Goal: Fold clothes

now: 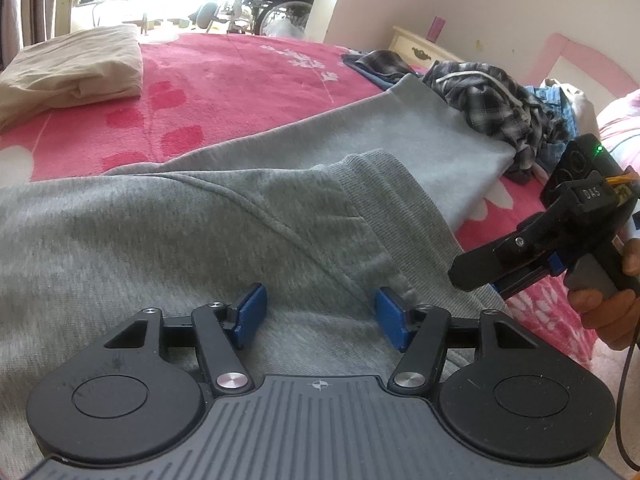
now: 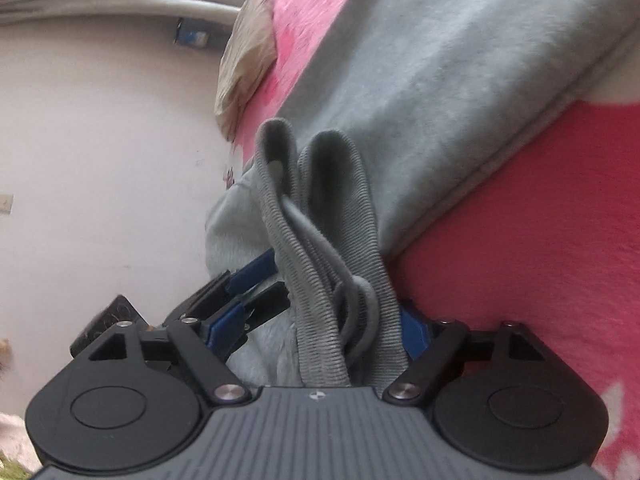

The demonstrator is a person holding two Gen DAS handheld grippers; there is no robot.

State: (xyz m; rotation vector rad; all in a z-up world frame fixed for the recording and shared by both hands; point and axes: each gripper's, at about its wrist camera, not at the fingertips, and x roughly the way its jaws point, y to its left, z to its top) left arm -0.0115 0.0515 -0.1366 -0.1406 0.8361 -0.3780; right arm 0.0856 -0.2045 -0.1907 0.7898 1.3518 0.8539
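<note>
Lying across a pink blanket (image 1: 224,80): grey sweatpants (image 1: 192,216), spread from 9 to 2 o'clock in the left view. Left gripper (image 1: 318,316): released, blue pads wide apart over the cloth. Right gripper (image 2: 320,332): ribbed waistband (image 2: 320,240) bunched between its pads; whether clenched cannot be told. Plaid clothes (image 1: 500,108) heaped at 2 o'clock; folded beige cloth (image 1: 76,68) at 10 o'clock.
</note>
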